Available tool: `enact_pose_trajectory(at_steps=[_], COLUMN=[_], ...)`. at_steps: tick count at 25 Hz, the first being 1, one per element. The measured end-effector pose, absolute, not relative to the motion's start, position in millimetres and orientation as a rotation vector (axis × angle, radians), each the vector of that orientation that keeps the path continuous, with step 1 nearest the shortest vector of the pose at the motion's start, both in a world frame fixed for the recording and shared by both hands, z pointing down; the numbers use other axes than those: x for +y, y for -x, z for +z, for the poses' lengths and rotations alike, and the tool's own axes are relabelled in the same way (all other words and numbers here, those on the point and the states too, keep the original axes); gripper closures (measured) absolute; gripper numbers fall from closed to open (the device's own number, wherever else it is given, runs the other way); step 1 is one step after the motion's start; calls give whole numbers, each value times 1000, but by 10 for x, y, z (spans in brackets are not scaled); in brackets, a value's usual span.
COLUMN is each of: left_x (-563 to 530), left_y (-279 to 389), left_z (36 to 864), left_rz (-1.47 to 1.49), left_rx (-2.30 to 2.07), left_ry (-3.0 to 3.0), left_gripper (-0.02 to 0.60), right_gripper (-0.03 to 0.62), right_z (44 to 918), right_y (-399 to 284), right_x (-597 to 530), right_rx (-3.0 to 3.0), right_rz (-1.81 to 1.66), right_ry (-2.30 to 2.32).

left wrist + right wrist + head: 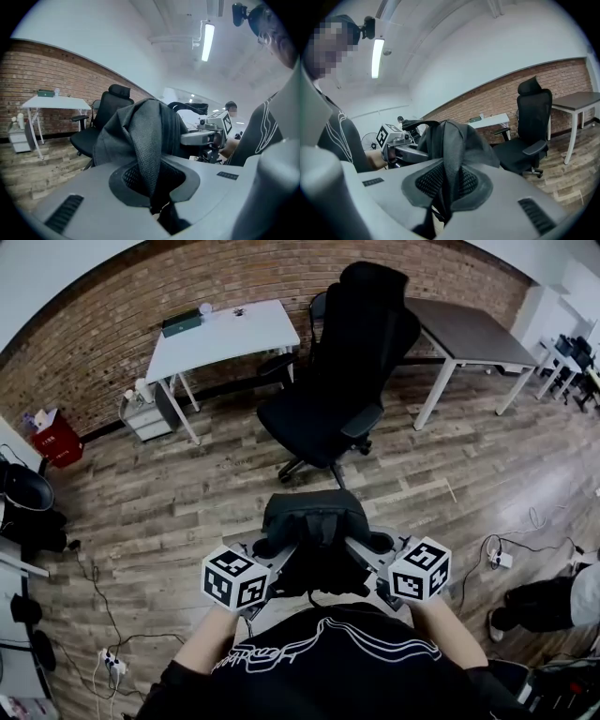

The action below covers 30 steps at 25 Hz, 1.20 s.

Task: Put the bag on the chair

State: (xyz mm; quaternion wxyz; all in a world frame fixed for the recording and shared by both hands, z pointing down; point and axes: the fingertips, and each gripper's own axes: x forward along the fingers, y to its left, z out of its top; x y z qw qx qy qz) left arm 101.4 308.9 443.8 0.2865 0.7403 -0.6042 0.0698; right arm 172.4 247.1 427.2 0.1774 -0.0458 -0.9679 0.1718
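Note:
A dark grey bag [314, 517] hangs in front of my chest, carried by both grippers. The left gripper [274, 557] is shut on one of the bag's woven straps [149, 164], and the bag's body [140, 124] bulges above its jaws. My right gripper [364, 554] is shut on another strap [451, 168], with the bag [457, 136] rising over it. The black office chair [328, 409] stands on the wooden floor just beyond the bag, its seat bare. It also shows as the chair [101, 122] at left and the chair [529, 136] at right.
A white table [225, 334] stands behind the chair at the left, against the brick wall. A dark table [469, 334] is at the right. A drawer unit [145, 413] and a red bin [56, 439] sit at the left. Cables [103, 662] and a power strip [500, 559] lie on the floor.

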Motion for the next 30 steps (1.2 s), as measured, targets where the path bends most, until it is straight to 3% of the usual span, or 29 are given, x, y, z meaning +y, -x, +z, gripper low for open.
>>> enact_pose_trajectory(at_steps=[13, 30], left_x=[2803, 1114], left_y=[-351, 984], left_z=[4615, 4931], left_rz=[159, 219], left_rx=[-1668, -1602], left_ry=[-1875, -1779], left_gripper=[525, 525], right_gripper=[560, 562], right_z=[4447, 4832], right_y=[-1028, 305], right_x=[2138, 434], right_rx=[-2697, -2647], right_rz=[524, 712], right_ry=[244, 209])
